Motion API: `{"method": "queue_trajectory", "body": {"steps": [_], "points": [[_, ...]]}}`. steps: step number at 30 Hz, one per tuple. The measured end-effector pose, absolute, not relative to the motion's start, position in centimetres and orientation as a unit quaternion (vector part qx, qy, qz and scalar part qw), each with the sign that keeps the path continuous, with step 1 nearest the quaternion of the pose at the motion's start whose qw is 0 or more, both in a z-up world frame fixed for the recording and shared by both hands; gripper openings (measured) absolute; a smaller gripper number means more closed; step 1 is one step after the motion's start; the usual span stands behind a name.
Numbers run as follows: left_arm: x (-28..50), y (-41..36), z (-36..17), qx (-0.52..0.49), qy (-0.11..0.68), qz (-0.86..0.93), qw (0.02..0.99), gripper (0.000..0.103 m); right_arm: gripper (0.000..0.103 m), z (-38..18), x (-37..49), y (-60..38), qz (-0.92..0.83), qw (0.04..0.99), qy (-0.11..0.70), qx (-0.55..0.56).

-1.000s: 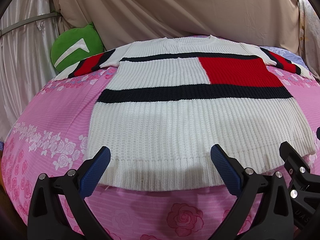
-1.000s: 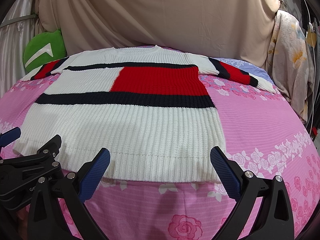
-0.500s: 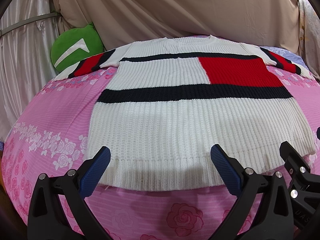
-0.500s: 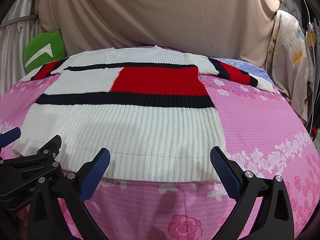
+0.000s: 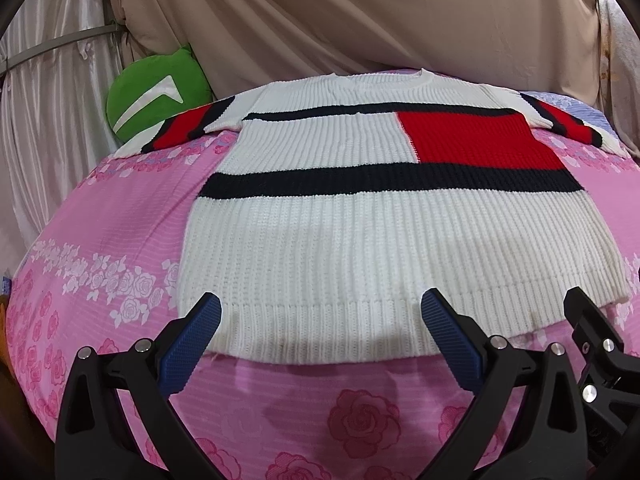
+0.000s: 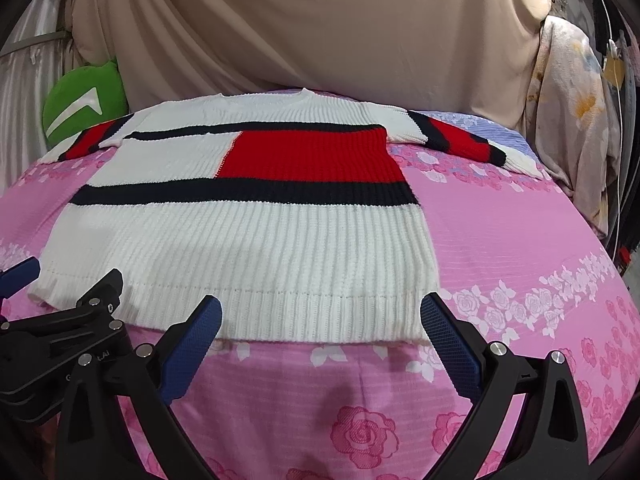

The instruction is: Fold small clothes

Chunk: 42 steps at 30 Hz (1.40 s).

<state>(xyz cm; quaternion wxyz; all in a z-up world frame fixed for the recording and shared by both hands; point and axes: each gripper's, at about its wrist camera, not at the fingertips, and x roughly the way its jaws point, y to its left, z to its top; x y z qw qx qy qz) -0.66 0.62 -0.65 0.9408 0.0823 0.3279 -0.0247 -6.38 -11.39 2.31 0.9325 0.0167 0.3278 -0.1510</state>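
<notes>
A: Bottom of both frames: left gripper (image 5: 320,332) and right gripper (image 6: 320,330) hang with jaws spread wide, holding nothing, just short of the ribbed hem.

B: Sweater (image 5: 380,216) lies flat and face-up mid-frame on the pink bedsheet (image 6: 520,240), sleeves out toward the upper corners.

A: Risk, my judgement: pads catch sheet along with the thick knit, or take only the top layer, so the fold skews.

B: Far upper left, green cushion (image 5: 154,98) touches the sleeve; it may snag.

Chunky ribbed knit sweater (image 5: 360,248), smooth printed cotton bedsheet (image 5: 120,216), textured blue rubber fingers (image 5: 192,344)
</notes>
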Motion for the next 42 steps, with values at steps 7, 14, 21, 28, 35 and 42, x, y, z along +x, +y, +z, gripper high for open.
{"method": "queue_trajectory", "body": {"steps": [7,14,21,28,35,42], "points": [[-1.0,0.2,-0.7,0.088,0.331,-0.022,0.939,0.098,0.098,2.2,-6.5,-11.7,-0.146,0.931,0.333,0.027],[-0.8,0.3,-0.7,0.085,0.336,-0.023,0.938,0.098,0.098,2.1,-6.4,-11.6,-0.147,0.931,0.334,0.025],[-0.6,0.3,-0.9,0.082,0.342,-0.024,0.936,0.098,0.098,2.0,-6.4,-11.5,-0.147,0.931,0.334,0.023],[-0.4,0.3,-0.9,0.081,0.345,-0.022,0.935,0.098,0.098,1.9,-6.2,-11.4,-0.146,0.931,0.335,0.021],[-0.6,0.7,-0.4,0.073,0.337,-0.039,0.938,0.098,0.098,2.7,-6.4,-12.1,-0.117,0.938,0.325,0.033],[2.6,3.9,4.8,0.045,0.292,-0.028,0.955,0.098,0.098,6.2,-4.6,-22.2,-0.098,0.948,0.284,0.106]]}}
